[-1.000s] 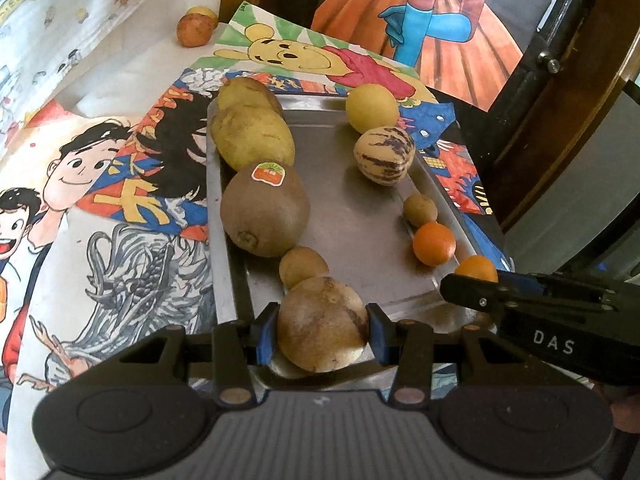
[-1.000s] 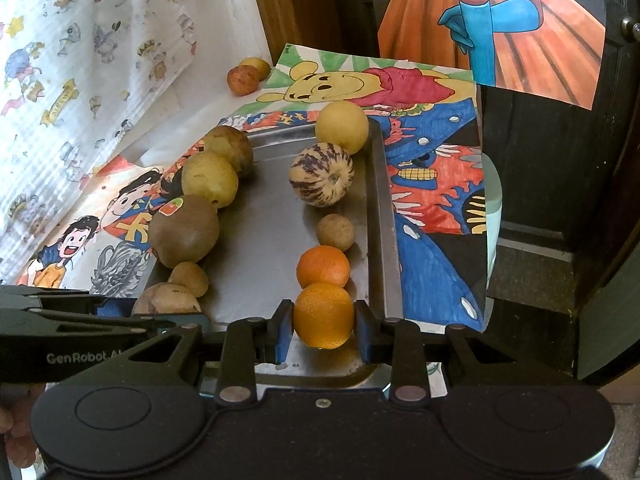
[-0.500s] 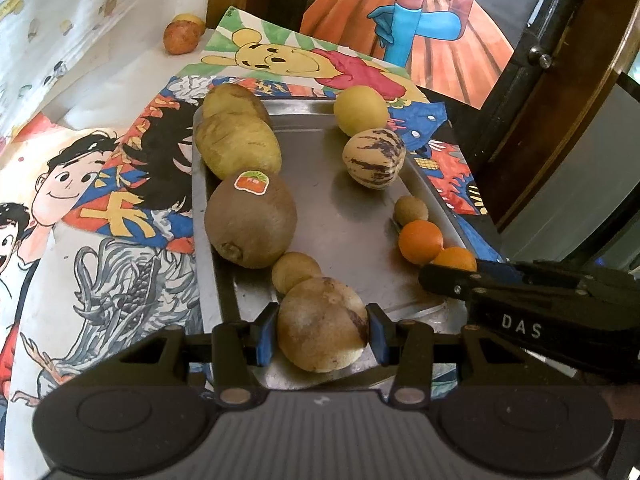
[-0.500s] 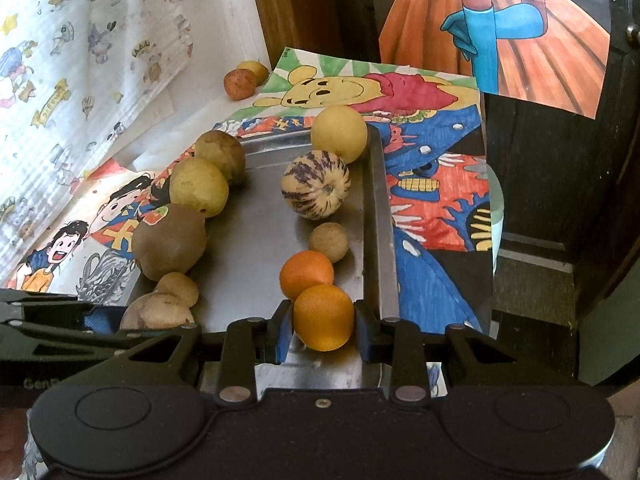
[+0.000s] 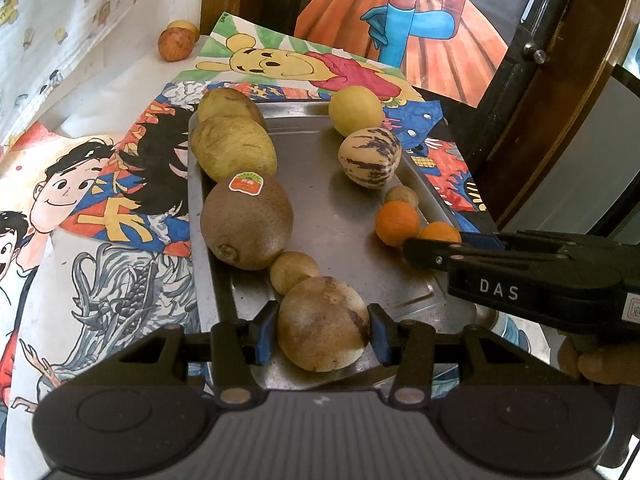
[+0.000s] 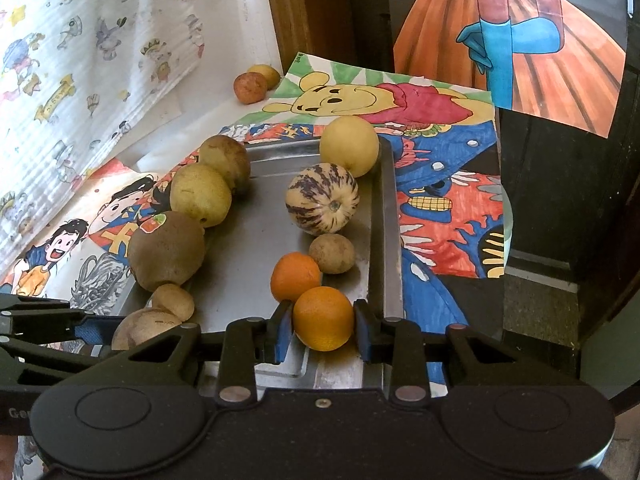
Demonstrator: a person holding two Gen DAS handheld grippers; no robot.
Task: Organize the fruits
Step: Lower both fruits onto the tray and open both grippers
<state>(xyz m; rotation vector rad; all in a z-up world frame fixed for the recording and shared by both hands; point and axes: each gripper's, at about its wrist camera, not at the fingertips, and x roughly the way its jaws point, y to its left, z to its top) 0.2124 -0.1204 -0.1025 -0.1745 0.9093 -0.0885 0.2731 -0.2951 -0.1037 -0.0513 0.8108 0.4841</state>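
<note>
Pinched between the pads of the right tongs (image 6: 323,330), jaws drawn close: an orange (image 6: 323,318), low over the near right corner of the steel tray (image 6: 256,248). Just ahead of those pads and touching the held fruit, a second orange (image 6: 295,276); beyond it along the tray's right wall, a small tan fruit (image 6: 332,253), then a cream fruit with purple stripes (image 6: 322,199), then a pale yellow fruit (image 6: 349,146) at the far corner. Bracketed by the pads of the left tongs (image 5: 323,336), jaws easing apart yet both pads touching its flanks: a mottled brown fruit (image 5: 322,326), down on the tray's near left end. Straight ahead of these tongs and against that fruit, a little tan ball (image 5: 294,272); further ahead along the left wall, a kiwi with a red sticker (image 5: 246,224), then two yellow-green fruits (image 5: 234,148), one behind the other. Far ahead and to the left of both tongs, off the tray, two loose small fruits (image 6: 250,87) near the wall. Under the tray, coloured cartoon drawings (image 6: 440,200). To the right of the left tongs, the side of the right tongs, with fingertips (image 5: 600,364) behind.
</note>
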